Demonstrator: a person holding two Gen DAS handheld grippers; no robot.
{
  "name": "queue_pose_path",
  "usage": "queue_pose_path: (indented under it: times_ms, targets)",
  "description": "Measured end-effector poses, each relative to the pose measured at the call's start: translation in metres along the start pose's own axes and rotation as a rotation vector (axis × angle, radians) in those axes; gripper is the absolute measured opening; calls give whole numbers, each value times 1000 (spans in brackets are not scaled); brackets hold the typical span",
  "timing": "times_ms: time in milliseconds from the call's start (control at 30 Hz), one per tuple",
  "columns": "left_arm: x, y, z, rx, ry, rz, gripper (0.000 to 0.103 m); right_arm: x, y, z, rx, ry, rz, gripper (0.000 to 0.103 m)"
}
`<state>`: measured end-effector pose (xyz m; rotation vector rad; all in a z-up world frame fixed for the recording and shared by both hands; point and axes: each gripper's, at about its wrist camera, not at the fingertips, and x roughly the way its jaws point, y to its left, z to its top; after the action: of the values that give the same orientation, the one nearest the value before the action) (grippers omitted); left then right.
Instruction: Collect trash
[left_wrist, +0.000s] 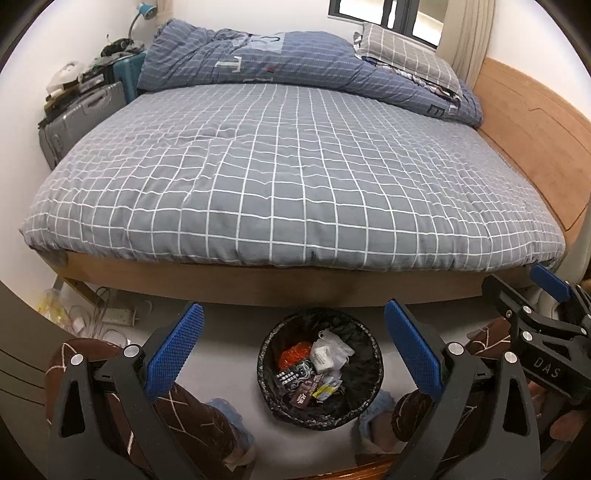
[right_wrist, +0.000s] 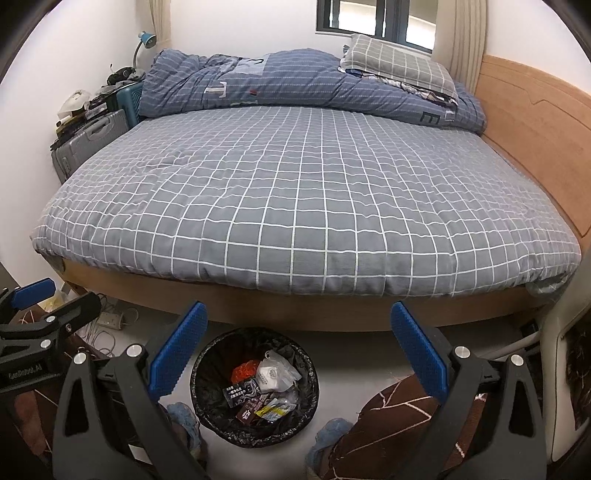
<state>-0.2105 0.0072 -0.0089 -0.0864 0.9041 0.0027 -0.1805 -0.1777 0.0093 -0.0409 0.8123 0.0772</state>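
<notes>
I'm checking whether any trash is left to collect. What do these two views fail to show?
- Under the bed: dark in both views, hidden by the frame.
- Bottom of the trash bin: covered by wrappers.
- Floor near the power strip: partly blocked by the left gripper.
- Right gripper: open, blocks floor corners.

Grey white-checked bedspread (left_wrist: 280, 177); blue striped duvet (left_wrist: 258, 62); black bin (left_wrist: 320, 369); blue fingers (left_wrist: 173, 354).
</notes>
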Motion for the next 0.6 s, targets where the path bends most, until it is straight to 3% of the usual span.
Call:
queue_pose_path:
  times_ms: [600]
  targets:
    - [-2, 0, 2, 18, -18, 62, 96, 4, 4, 1, -4, 6, 15, 96]
